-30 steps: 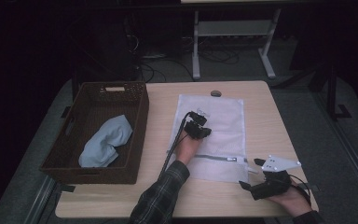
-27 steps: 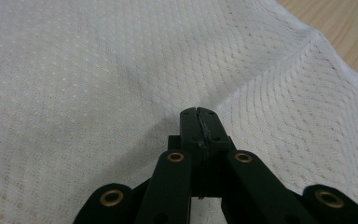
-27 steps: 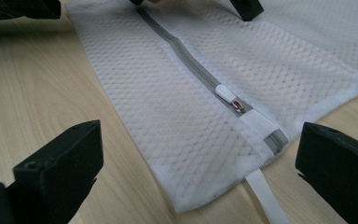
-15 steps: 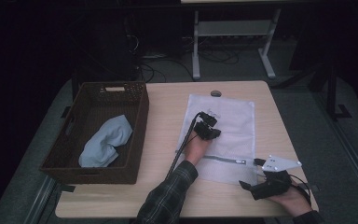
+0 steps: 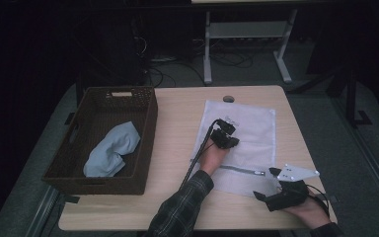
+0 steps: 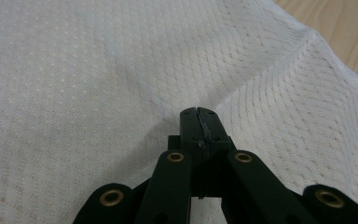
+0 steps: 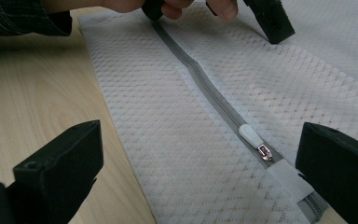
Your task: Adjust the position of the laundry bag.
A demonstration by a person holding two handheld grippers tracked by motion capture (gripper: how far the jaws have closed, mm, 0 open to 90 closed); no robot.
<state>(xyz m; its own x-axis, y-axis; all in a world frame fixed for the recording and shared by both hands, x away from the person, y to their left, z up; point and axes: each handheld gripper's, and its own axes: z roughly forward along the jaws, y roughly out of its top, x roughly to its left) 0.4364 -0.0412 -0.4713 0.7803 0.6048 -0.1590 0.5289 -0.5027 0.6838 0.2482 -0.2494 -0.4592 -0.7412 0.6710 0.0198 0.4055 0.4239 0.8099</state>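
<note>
We found the mesh bag point(image 5: 242, 133) lying flat on the desk point(image 5: 177, 123), right of the basket point(image 5: 103, 138). The left hand-held gripper point(image 6: 198, 114) was closed, pinching the mesh; the right hand-held gripper point(image 7: 191, 172) stood wide, holding nothing, straddling the zipper pull point(image 7: 251, 136). We advise keeping the pinch taut and closing squarely on the pull.

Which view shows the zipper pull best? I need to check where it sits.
The right gripper view: the zipper pull lies close between its open jaws, on the mesh bag. The high view shows it as a speck.
</note>
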